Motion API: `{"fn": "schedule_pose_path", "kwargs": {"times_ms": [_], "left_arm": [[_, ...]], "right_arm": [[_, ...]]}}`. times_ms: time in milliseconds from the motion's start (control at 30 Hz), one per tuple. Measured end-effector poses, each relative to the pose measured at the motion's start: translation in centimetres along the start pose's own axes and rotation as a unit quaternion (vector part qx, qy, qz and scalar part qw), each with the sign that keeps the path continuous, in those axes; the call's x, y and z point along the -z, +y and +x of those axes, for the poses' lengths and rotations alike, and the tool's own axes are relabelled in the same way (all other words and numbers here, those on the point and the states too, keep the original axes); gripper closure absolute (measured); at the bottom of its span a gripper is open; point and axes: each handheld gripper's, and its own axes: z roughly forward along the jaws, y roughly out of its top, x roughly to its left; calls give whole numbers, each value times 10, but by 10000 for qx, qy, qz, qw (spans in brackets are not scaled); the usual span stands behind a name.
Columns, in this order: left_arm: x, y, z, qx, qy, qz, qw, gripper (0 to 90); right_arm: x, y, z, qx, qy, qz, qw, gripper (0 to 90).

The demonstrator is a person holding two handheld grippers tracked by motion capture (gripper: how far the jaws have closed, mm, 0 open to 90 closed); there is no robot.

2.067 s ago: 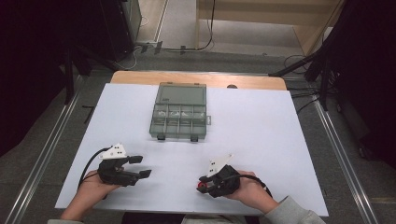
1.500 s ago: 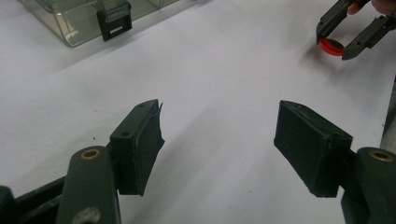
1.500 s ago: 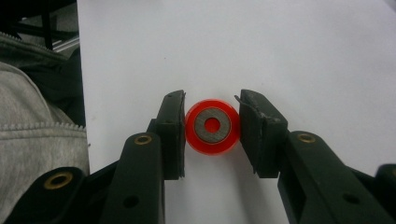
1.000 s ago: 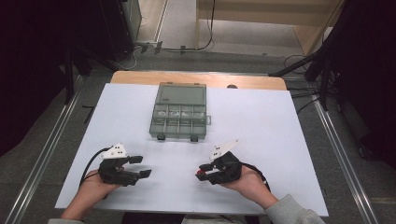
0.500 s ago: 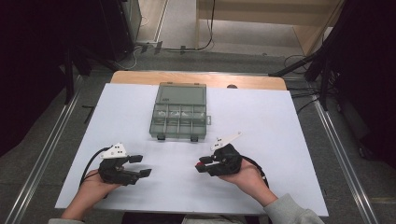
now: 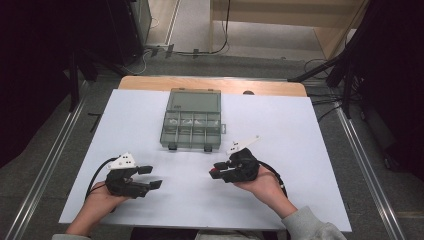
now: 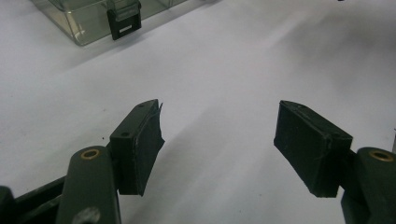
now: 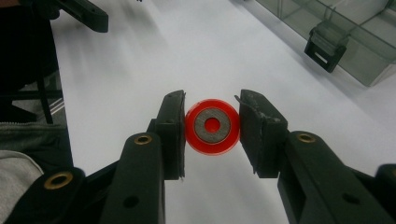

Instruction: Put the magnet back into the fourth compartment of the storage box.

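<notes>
My right gripper point(image 6: 216, 170) hovers over the white sheet, pointing left, just below the box's right front corner. In the right gripper view its pads point(image 8: 172, 126) press on both sides of a red disc point(image 8: 212, 140) with a grey ring in its face, seen as a red spot at the tips point(image 6: 214, 175). My left gripper point(image 6: 151, 177) rests low at the front left, pointing right; its jaws point(image 7: 219, 126) stand wide apart with bare sheet between them. A clear grey compartment box point(image 6: 192, 119) lies closed at the table's middle back.
The box's two black latches point(image 6: 172, 146) face me; one shows in the left gripper view point(image 7: 123, 21), another in the right gripper view point(image 8: 327, 46). A white sheet point(image 6: 300, 130) covers the table. Wooden table edge point(image 6: 270, 86) runs behind it. Metal rails flank both sides.
My right gripper has moved away from the person toward the box, still holding the red disc. The left gripper has stayed where it was.
</notes>
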Motion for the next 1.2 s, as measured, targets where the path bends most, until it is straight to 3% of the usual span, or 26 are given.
{"fn": "schedule_pose_path", "kwargs": {"times_ms": [600,1133,1200], "left_arm": [[0,0,1,24,26,-68,10000,313],[4,-2,3,190,44,-207,9996,312],[4,-2,3,194,42,-275,9994,242]], "right_arm": [[-3,14,-6,-99,-152,-85,9998,636],[-1,24,-17,-203,-232,-172,9994,636],[0,25,-18,-202,-232,-182,9994,636]]}}
